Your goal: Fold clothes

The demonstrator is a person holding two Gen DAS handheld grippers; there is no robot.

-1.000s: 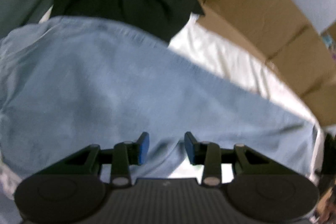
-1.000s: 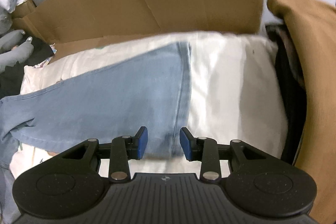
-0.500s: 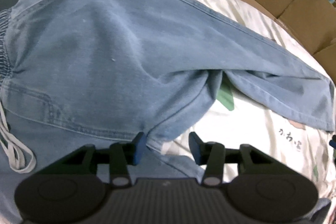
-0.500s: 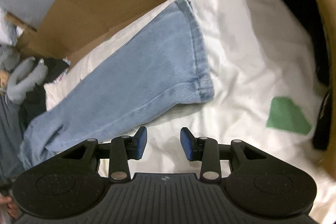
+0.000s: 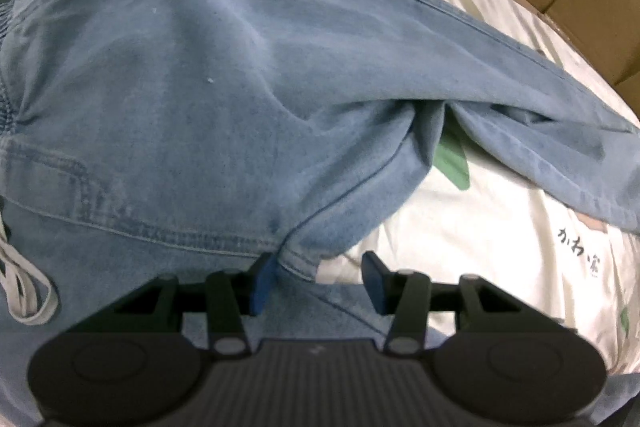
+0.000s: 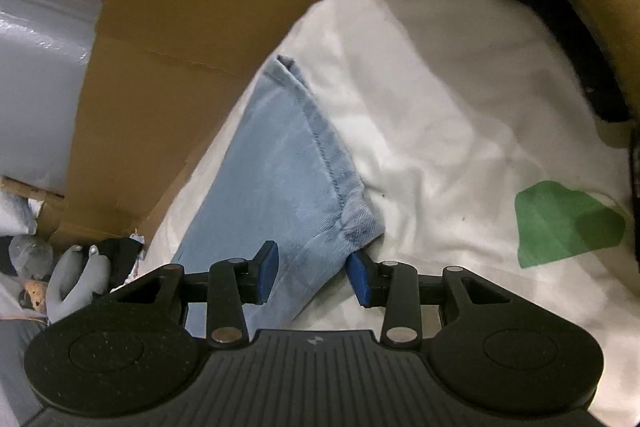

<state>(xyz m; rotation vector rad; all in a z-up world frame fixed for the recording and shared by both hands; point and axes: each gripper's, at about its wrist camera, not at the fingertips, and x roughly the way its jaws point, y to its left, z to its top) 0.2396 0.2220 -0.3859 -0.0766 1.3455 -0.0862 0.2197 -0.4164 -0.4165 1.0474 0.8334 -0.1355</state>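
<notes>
- Currently, the step in hand is judged to be the approach to a first fold: the jeans lie spread on a white sheet and fill the left and centre of the left wrist view, with one leg running to the right edge of that frame;
- The left tool sits at the lower centre of its view over the crotch seam; its jaws stand partly apart; denim lies between them and one blue pad meets the cloth, but no closed grip is visible;
- The right tool sits at the lower centre of its view at the leg hem; its jaws stand partly apart with the hem corner just between them; the pads do not appear to press on it;
- A cardboard panel occupies the upper left of the right wrist view; a green patch on the sheet lies at the right of that frame, well apart from the hem;
- A white drawstring hangs at the lower left of the left wrist view, marking the waist end;
- The next move calls for closing each tool on its section of denim; the hem grip should take both layers; the seam grip should hold firm enough that thick cloth does not slip when lifted.
</notes>
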